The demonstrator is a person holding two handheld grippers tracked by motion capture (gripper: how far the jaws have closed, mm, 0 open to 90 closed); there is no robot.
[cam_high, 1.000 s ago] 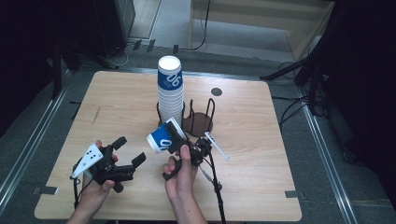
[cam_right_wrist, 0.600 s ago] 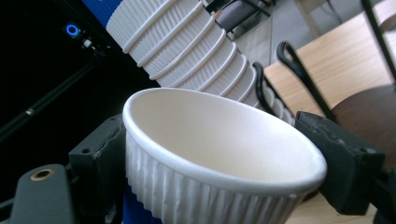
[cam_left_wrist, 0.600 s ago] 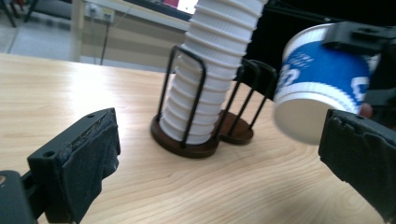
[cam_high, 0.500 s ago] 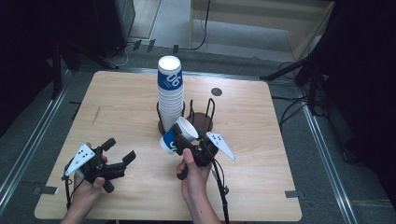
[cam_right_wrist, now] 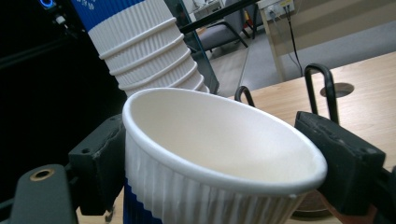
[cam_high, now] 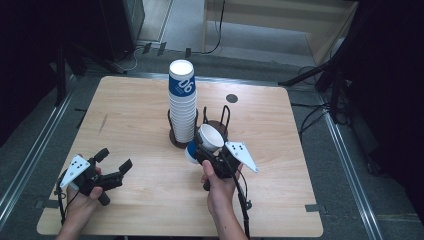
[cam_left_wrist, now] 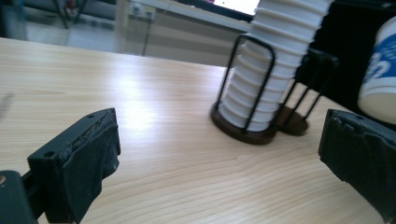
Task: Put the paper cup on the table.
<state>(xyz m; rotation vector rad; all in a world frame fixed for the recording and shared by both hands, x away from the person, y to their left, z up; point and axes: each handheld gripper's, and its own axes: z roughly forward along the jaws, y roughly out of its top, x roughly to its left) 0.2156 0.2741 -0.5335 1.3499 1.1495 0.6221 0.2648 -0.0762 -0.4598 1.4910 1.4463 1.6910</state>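
Observation:
My right gripper (cam_high: 206,151) is shut on a white and blue paper cup (cam_high: 208,138), held just in front of the wire holder (cam_high: 220,121) with its mouth tilted up. In the right gripper view both pads press the cup's ribbed wall (cam_right_wrist: 187,186) under the rim. A tall stack of cups (cam_high: 182,102) stands upside down in the holder's left slot. Low over the table's front left, my left gripper (cam_high: 114,160) stands open with nothing in it. In the left gripper view the jaws are wide apart, the stack (cam_left_wrist: 275,60) and the held cup (cam_left_wrist: 380,70) lying beyond them.
The wooden table (cam_high: 300,200) has a round dark grommet (cam_high: 231,98) near its back edge. The holder's right slot (cam_high: 218,126) has a bare dark base. A cable (cam_high: 243,200) trails from my right gripper toward the front edge. Dark stands and cables surround the table.
The right gripper has turned the cup from lying sideways to mouth-up and shifted right, closer to the holder. The left hand has drawn back to the left and lower, still open.

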